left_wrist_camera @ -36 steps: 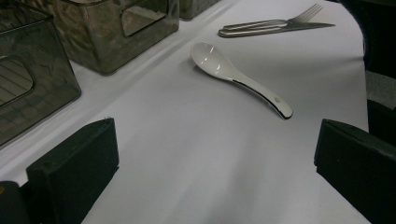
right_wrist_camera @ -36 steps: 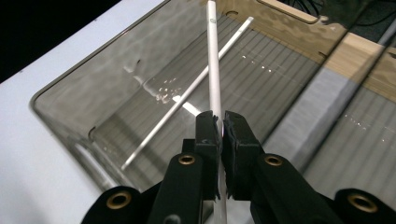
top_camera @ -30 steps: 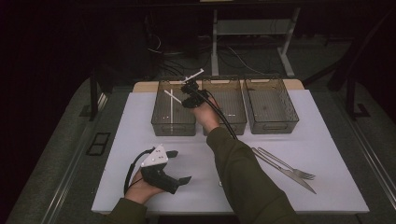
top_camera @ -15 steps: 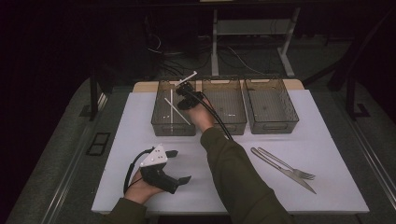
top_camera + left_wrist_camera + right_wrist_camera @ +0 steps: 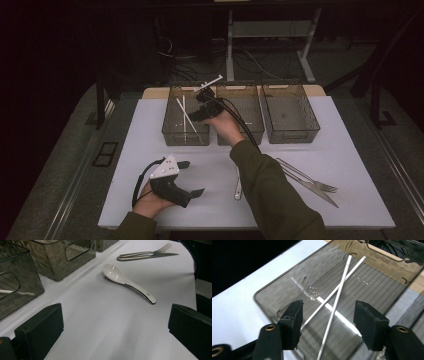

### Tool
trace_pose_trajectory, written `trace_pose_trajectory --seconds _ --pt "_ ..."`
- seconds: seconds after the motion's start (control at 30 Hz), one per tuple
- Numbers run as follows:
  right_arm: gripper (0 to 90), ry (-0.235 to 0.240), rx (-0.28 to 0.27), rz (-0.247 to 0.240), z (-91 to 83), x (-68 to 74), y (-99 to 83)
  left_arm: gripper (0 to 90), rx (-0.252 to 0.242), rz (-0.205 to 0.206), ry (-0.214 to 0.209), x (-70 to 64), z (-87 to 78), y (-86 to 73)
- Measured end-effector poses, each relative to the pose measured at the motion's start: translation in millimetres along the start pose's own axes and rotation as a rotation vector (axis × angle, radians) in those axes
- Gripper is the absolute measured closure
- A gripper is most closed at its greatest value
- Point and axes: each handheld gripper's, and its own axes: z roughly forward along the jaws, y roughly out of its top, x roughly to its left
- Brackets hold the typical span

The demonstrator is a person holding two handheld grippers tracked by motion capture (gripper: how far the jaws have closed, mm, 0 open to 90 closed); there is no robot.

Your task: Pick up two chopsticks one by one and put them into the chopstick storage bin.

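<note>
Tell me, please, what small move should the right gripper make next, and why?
Probably withdraw toward the spoon. The right gripper hangs open and empty over the left bin, where both chopsticks already lie crossed, while the spoon, fork and knife wait on the table.

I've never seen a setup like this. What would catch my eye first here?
Probably the right gripper, open above the leftmost of three smoky clear plastic bins, where two thin white chopsticks lie crossed. Nearer the person, the open left gripper rests on the white table, facing a white ceramic spoon, with a metal fork and knife at the right.
</note>
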Motion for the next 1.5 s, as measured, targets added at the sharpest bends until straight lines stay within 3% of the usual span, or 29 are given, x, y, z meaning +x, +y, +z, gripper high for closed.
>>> trace_pose_trajectory --seconds 0.27,0.8,1.4,1.5 --pt "32.1 0.056 -0.025 -0.031 -36.6 -8.3 -28.2 0.0 0.016 0.014 0.002 -0.4 1.5 -0.1" --pt "29.9 0.083 -0.095 -0.061 -99.0 -32.8 -91.7 0.0 0.040 0.010 0.017 -1.3 5.1 -1.1" --pt "30.1 0.094 -0.159 -0.031 -152.7 -45.2 -166.1 0.0 0.058 0.020 0.025 -1.8 7.0 -1.6" --pt "30.1 0.084 -0.146 -0.023 -157.6 -48.2 -178.7 0.0 0.057 0.027 0.026 -2.1 6.7 -1.2"
